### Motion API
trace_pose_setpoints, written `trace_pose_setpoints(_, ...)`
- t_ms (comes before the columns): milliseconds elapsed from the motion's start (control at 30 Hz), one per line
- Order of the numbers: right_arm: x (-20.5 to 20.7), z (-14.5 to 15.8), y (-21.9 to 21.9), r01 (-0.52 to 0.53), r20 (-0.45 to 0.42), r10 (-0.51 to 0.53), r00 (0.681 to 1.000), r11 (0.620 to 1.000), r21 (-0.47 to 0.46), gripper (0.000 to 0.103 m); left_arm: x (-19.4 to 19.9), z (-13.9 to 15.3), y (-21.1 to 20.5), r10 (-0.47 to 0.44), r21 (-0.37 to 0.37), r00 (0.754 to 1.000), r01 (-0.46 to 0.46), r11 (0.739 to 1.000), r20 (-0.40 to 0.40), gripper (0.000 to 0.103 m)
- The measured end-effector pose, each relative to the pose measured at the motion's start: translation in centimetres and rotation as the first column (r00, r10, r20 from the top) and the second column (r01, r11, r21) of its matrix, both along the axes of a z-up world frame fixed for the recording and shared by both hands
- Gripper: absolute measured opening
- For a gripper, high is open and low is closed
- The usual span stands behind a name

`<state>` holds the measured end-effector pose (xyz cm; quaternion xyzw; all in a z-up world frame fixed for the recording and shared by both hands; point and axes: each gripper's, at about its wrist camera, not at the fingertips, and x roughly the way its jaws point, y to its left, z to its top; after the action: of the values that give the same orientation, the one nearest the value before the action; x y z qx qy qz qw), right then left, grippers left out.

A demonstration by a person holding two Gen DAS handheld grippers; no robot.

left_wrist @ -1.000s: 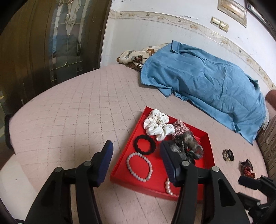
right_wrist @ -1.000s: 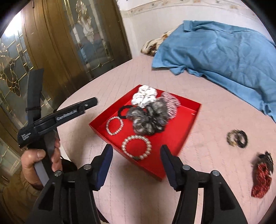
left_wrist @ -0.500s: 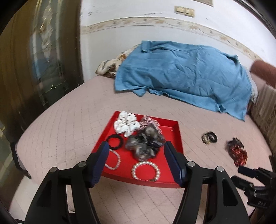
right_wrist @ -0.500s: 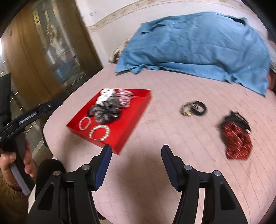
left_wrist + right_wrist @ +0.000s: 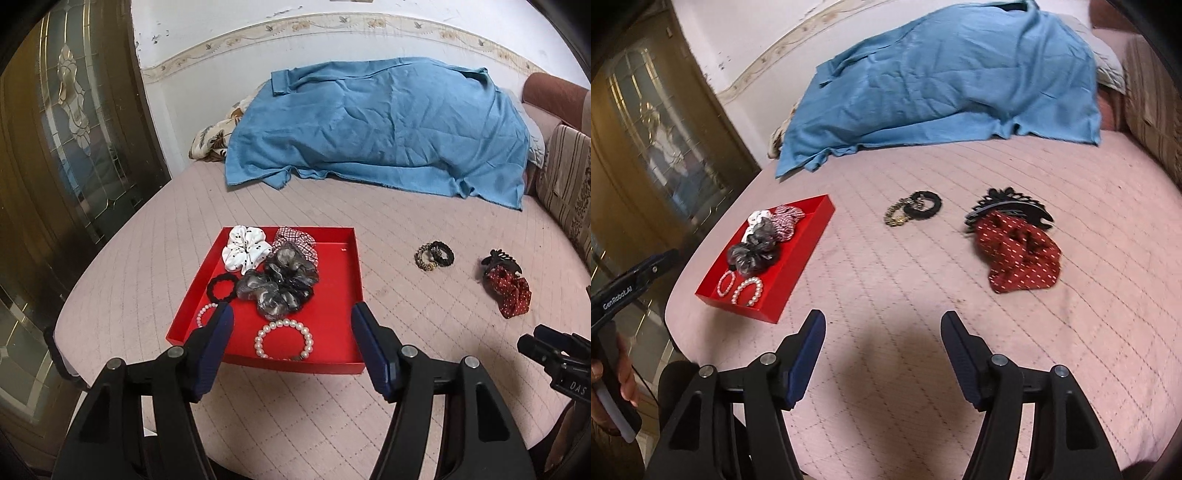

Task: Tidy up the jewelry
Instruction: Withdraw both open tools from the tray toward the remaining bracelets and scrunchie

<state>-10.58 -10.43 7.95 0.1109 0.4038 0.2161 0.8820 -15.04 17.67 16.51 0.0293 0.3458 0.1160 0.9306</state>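
Step in hand, as judged: fetch the hair ties [image 5: 913,208] lying on the bed [image 5: 886,280], well apart from the tray [image 5: 798,273]. Right hand-held gripper [image 5: 882,332] and left hand-held gripper [image 5: 291,334] both stand released and empty. Lower the right one straight over both loops, close on them together, then lift clear of the clip [image 5: 1008,208].

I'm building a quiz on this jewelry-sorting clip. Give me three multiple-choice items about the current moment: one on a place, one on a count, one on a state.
1. Where does the red dotted scrunchie lie?
A. in the tray
B. on the bed cover, outside the tray
C. in a gripper

2. How many pearl bracelets are in the red tray?
A. one
B. two
C. four

3. The right gripper is:
A. open, empty
B. shut on a bracelet
C. shut on the tray

Key: 1 B, the red dotted scrunchie lies on the bed cover. 2 B, two pearl bracelets in the red tray. 3 A, the right gripper has its jaws spread around nothing.
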Motion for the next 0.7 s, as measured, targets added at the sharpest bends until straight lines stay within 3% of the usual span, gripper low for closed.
trace_pose_setpoints(700, -0.2, -0.3, -1.1, 0.034, 0.001, -0.034, 0.999, 0.999, -0.040, 0.074, 0.0, -0.7, -2.3, -0.014, 0.066, 0.999, 0.017, 0.998, -0.052, 0.065)
